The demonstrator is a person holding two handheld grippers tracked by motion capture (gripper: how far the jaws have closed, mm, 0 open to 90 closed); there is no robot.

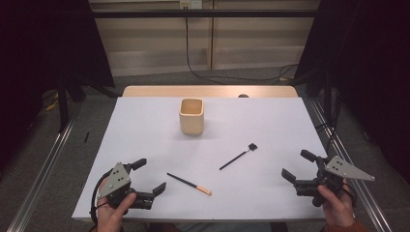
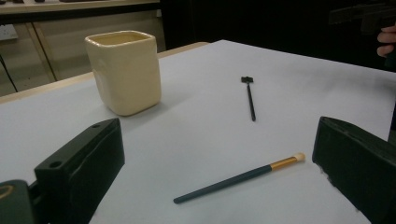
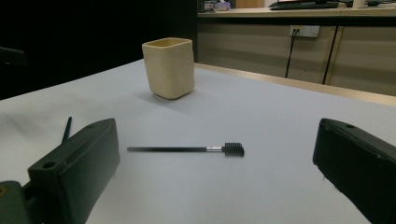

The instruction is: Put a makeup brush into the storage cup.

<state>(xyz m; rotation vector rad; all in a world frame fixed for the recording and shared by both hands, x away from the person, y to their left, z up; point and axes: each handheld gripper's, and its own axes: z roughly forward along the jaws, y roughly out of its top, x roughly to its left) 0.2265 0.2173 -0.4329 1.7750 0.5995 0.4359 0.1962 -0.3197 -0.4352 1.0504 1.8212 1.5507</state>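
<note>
A cream square cup point(image 1: 191, 116) point(image 2: 123, 72) point(image 3: 169, 67) stands upright toward the back middle of the white table point(image 1: 145, 125). A thin black brow brush point(image 1: 238, 156) point(image 2: 250, 97) point(image 3: 187, 149) lies right of centre. A dark makeup brush with a gold ferrule and pale tip point(image 1: 189, 183) point(image 2: 238, 178) lies nearer the front. My left gripper point(image 1: 149, 177) point(image 2: 215, 172) is open at the front left, just left of the makeup brush. My right gripper point(image 1: 298, 166) point(image 3: 215, 168) is open at the front right, with the brow brush lying beyond its jaws.
A wooden strip point(image 1: 210, 91) runs along the table's far edge. Cables point(image 1: 203, 72) trail on the floor behind. Metal rails point(image 1: 43, 166) flank both sides of the table. Dark curtains stand at the left and right.
</note>
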